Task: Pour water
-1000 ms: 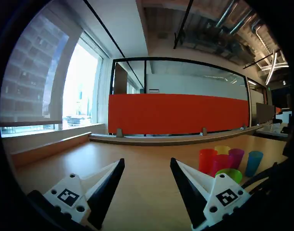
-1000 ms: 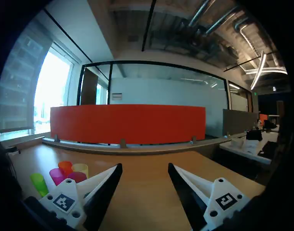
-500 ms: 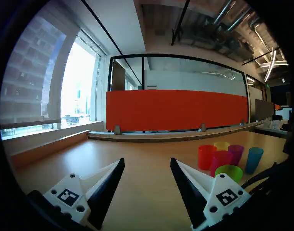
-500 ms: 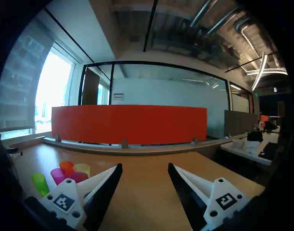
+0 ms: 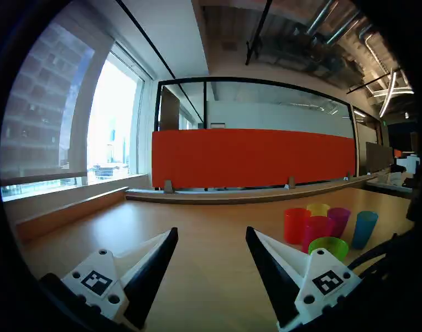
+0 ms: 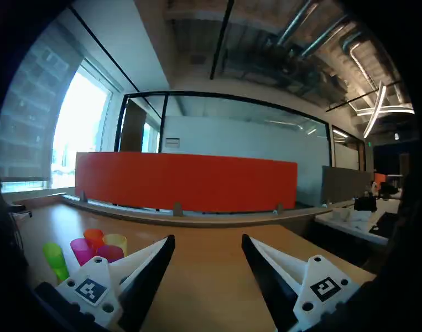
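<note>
1. The left claw [image 5: 211,239] hangs low over the wooden table [image 5: 155,221], jaws spread wide, nothing between them.
2. A cluster of coloured cups [image 5: 316,228] stands ahead and to its right, beyond the right finger.
3. The right claw [image 6: 207,244] is likewise spread and empty, with the cups [image 6: 93,238] ahead-left, partly behind its left finger.
4. An orange partition [image 5: 255,157] stands far ahead.
</note>
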Available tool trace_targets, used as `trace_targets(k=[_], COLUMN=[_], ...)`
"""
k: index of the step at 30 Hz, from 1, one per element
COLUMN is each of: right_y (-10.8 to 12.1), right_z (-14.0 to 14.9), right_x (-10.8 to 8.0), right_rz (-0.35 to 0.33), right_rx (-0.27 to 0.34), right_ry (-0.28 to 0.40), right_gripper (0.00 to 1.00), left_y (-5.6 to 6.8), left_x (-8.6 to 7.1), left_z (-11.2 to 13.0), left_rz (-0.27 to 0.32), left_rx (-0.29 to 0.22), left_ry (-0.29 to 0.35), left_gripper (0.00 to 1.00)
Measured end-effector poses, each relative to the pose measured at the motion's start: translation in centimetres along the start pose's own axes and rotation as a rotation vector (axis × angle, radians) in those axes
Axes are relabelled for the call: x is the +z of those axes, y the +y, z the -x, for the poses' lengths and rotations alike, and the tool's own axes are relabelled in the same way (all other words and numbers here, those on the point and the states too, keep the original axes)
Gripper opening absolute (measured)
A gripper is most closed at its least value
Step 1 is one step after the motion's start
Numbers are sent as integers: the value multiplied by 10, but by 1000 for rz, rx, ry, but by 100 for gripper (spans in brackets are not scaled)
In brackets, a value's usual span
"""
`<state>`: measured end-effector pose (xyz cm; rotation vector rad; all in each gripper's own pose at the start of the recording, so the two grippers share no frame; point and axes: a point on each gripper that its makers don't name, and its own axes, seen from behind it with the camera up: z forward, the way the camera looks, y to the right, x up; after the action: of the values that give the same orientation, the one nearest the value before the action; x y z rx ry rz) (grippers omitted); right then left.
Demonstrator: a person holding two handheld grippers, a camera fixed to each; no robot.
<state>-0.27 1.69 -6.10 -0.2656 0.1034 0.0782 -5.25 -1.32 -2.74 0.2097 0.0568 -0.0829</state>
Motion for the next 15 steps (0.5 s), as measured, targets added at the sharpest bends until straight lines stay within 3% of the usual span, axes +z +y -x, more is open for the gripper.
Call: trace_targets(k=[15], right_y=[12], right_z=[13], right_x=[9], right_rz=[-11], right_rx=[36], right_ry=[30], right_gripper=[95], left_y=[-1], left_x=[-1], left_z=[0], left_rz=[-1], left_rx=[1], left_ry=[0], left_gripper=[91])
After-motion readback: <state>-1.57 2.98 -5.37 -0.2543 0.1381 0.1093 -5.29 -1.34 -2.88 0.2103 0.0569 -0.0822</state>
